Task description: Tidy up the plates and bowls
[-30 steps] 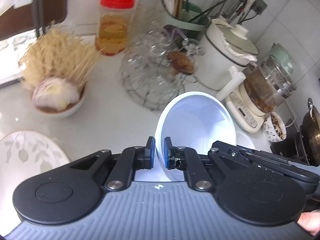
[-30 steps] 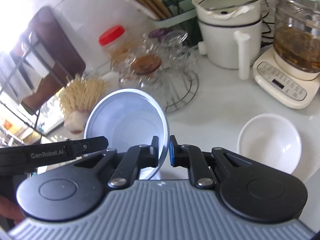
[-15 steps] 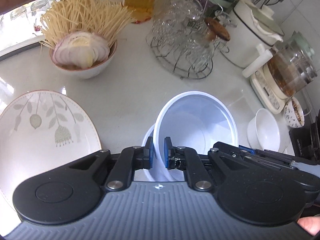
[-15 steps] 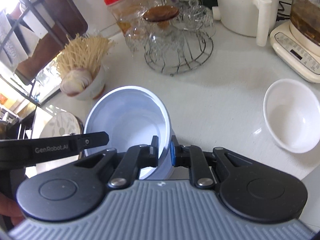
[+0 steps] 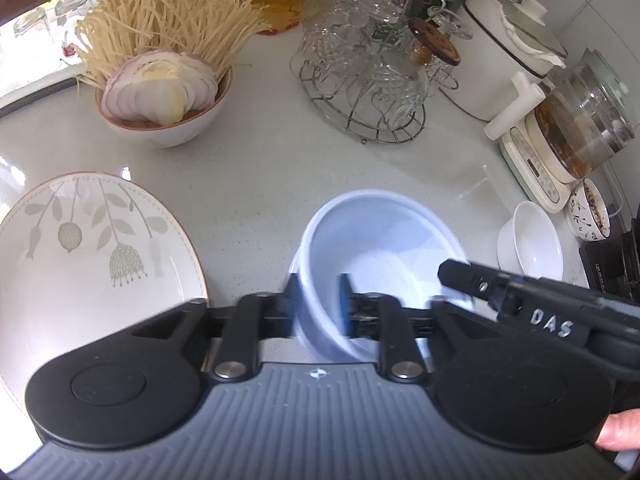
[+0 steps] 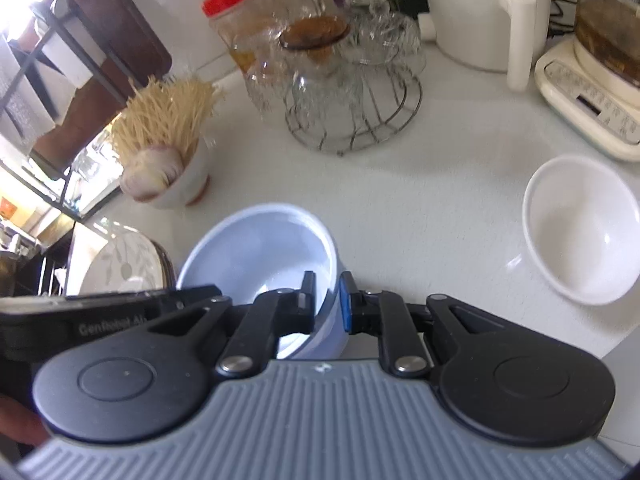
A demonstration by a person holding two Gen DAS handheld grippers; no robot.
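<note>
A pale blue bowl sits upright on the white counter, apparently nested in a second bowl like it. My left gripper straddles its near-left rim. Its jaws are opening and the pads stand clear of the wall. In the right wrist view the same bowl has my right gripper over its right rim. Those jaws are opening too, with the rim loose between them. A leaf-patterned plate lies to the left, and a small white bowl stands to the right.
At the back stand a bowl of sliced onion and noodles, a wire rack of glassware, a red-capped jar, a white cooker and a glass kettle on its base. A speckled cup sits far right.
The blue bowl, gripped tilted by both grippers, came down and now rests level on the counter. Both sets of jaws have spread off its rim, the left wider than the right.
</note>
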